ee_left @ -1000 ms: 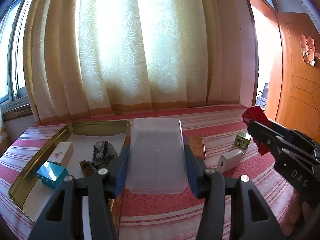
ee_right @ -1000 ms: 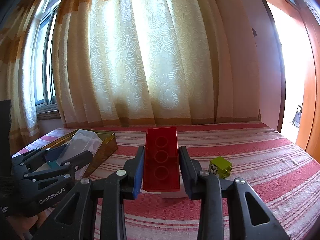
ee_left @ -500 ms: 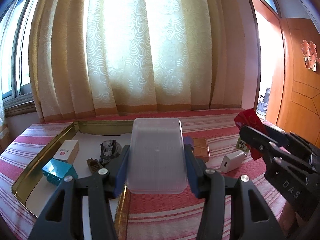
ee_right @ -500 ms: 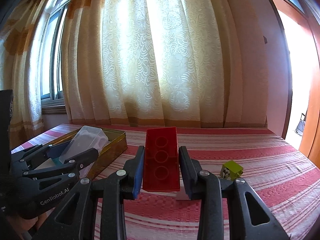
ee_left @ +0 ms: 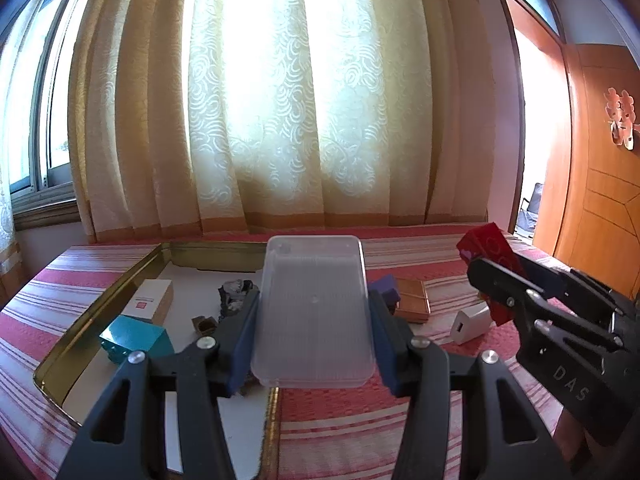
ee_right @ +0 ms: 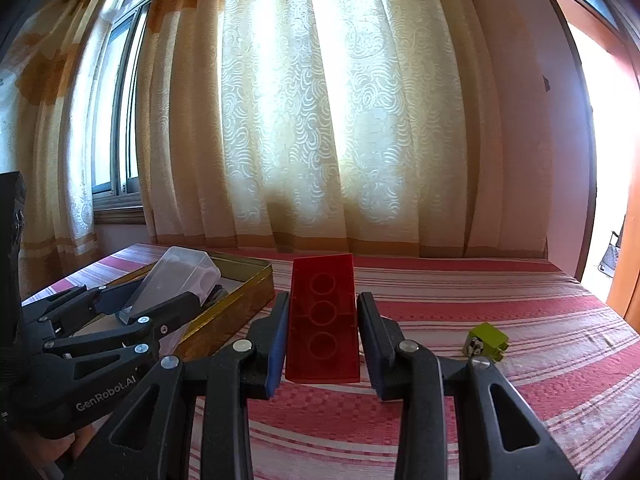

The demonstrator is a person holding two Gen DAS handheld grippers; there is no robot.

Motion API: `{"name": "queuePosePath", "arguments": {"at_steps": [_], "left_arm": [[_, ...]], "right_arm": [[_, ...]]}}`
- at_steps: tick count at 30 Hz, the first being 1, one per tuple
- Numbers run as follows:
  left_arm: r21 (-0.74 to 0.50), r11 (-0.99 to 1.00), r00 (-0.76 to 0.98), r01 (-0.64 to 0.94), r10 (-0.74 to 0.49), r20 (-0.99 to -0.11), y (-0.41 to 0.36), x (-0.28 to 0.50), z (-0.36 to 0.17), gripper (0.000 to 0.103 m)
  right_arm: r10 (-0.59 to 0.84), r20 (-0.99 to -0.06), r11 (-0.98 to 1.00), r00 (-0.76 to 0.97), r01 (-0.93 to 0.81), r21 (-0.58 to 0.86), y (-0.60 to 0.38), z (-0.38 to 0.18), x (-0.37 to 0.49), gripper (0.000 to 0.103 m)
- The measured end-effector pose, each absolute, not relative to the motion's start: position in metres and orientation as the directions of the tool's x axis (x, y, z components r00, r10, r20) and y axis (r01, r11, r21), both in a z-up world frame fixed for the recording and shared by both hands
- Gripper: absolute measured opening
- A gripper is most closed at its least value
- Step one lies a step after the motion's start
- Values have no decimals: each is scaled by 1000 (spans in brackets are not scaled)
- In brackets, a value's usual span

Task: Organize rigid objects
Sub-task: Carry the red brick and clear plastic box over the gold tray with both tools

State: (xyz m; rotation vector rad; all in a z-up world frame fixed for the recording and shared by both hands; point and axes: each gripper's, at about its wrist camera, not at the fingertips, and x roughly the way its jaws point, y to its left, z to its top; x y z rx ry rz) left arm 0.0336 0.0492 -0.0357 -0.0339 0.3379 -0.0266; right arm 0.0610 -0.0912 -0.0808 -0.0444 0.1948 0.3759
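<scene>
My left gripper (ee_left: 314, 312) is shut on a clear plastic box (ee_left: 314, 308) and holds it above the right edge of the gold tin tray (ee_left: 96, 312). The box also shows in the right wrist view (ee_right: 176, 284). My right gripper (ee_right: 322, 320) is shut on a red building brick (ee_right: 322, 320), held above the striped cloth to the right of the tray; it also shows in the left wrist view (ee_left: 486, 248). The tray holds a teal brick (ee_left: 134, 338), a white carton (ee_left: 150, 306) and a dark figurine (ee_left: 234, 300).
On the red striped cloth (ee_right: 480, 304) lie a brown flat box (ee_left: 412, 300), a white charger (ee_left: 470, 324), a purple block (ee_left: 386, 286) and a yellow-green cube (ee_right: 486, 340). Curtains hang behind the table; a wooden door (ee_left: 600, 200) stands at the right.
Both grippers have risen and tilted up a little with their loads. The left gripper has shifted slightly toward the tray; the grips are unchanged.
</scene>
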Motion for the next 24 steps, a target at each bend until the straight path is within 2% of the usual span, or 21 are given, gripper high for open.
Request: {"name": "queuePosePath", "arguments": {"at_steps": [24], "left_arm": [[-61, 998, 949, -11, -9, -314, 74, 22, -34, 51]], "right_arm": [[424, -201, 899, 883, -437, -23, -56, -81, 55, 36]]}}
